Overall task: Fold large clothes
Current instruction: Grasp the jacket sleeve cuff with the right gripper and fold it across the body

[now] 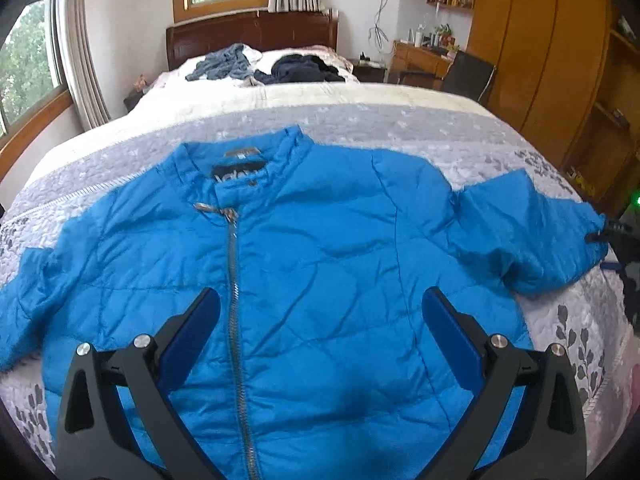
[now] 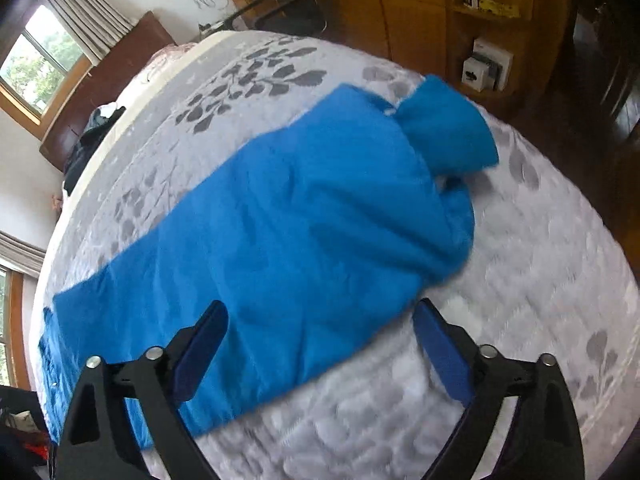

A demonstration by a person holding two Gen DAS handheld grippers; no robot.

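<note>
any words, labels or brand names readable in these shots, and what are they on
Black neck label inside the collar of the blue jacket: pale lettering, too blurred to read.
Small grey tag above it: too small to read.
White boxes on the wardrobe shelf: dark markings, unreadable.
No other text shows.

left wrist faces headboard [image 1: 252, 36]; right wrist views sideways; both share jacket [image 1: 320, 260].

Home bedroom: bed [image 1: 360, 96] (headboard [image 1: 252, 32]), wardrobe [image 1: 540, 40].
</note>
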